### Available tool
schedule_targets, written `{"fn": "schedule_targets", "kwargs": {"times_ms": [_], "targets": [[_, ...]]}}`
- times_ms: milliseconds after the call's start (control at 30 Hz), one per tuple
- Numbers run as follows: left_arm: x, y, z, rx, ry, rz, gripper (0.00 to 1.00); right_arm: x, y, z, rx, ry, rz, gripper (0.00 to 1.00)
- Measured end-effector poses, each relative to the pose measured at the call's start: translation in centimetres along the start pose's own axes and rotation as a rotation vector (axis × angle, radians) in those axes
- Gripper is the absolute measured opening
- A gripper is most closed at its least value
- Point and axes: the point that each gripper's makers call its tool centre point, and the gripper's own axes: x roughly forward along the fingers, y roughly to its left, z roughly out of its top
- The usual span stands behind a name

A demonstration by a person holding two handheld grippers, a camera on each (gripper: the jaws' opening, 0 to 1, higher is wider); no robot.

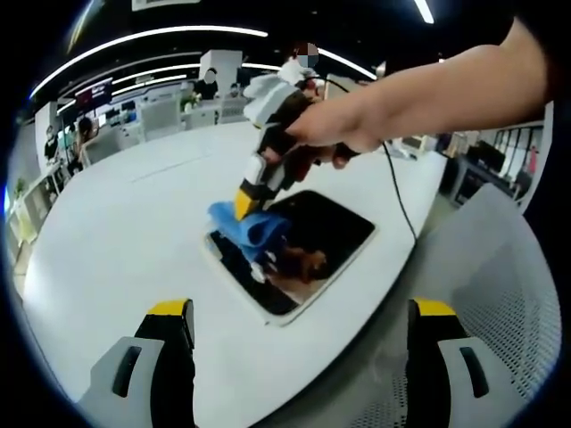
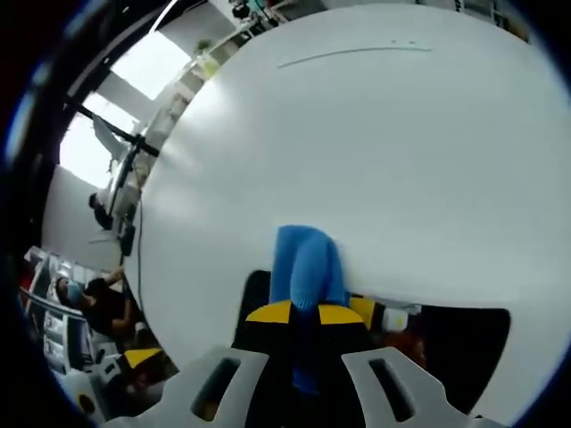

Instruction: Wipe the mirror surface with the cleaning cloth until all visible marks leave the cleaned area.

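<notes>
I'm gripping the blue cloth (image 2: 306,267) between my right gripper's (image 1: 252,190) closed jaws, pressing it onto the mirror's (image 1: 330,234) near-left corner; the uncleaned glass is stretching rightward. My left gripper (image 1: 299,357) is hovering well back, jaws spread open.

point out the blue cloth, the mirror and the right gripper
blue cloth (image 1: 252,228), left gripper view, on its bunched middle
mirror (image 1: 335,230), left gripper view, on the bare dark glass
right gripper (image 2: 304,313), right gripper view, between its yellow tips, shut on the cloth
</notes>
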Motion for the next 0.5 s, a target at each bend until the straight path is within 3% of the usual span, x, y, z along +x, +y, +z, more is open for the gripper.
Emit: {"fn": "schedule_targets", "kwargs": {"times_ms": [500], "targets": [[0.01,0.1,-0.08,0.002,0.002,0.003,1.0,0.02,-0.03,-0.17,0.003,-0.015,-0.002,0.03]]}}
